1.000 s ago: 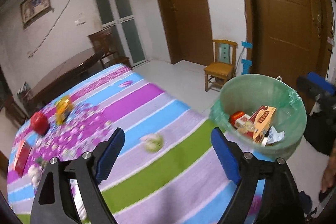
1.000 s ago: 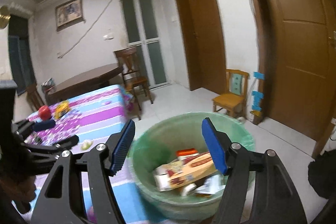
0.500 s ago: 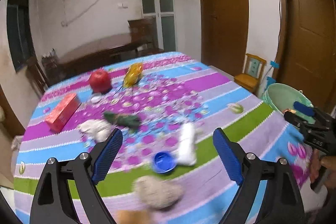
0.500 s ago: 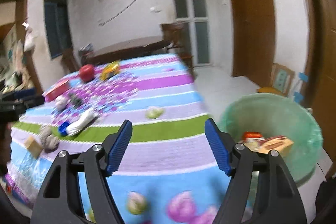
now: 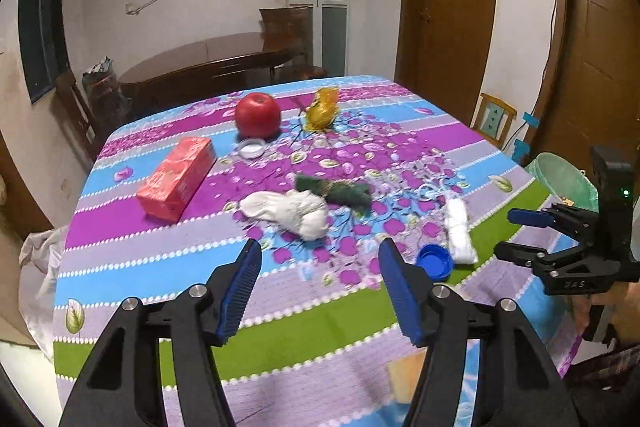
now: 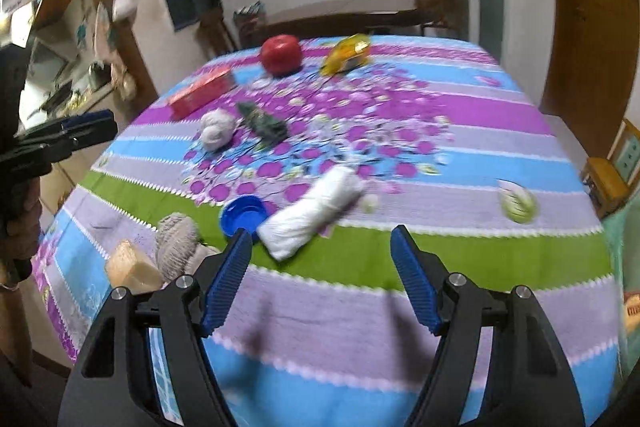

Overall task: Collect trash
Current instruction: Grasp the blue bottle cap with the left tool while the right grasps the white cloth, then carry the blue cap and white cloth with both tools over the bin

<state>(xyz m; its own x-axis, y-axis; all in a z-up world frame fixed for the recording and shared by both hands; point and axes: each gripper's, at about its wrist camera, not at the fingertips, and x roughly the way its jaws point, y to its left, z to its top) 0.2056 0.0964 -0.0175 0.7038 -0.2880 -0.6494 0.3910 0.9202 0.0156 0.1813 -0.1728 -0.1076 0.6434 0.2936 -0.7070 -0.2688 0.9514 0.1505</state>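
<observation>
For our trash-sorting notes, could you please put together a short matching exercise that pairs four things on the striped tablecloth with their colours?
Things:
1. box
2. bottle cap
3. crumpled wrapper
4. rolled tissue

Colours:
A. blue
B. white
C. red
D. yellow

Pairs: 1-C, 2-A, 3-D, 4-B
</observation>
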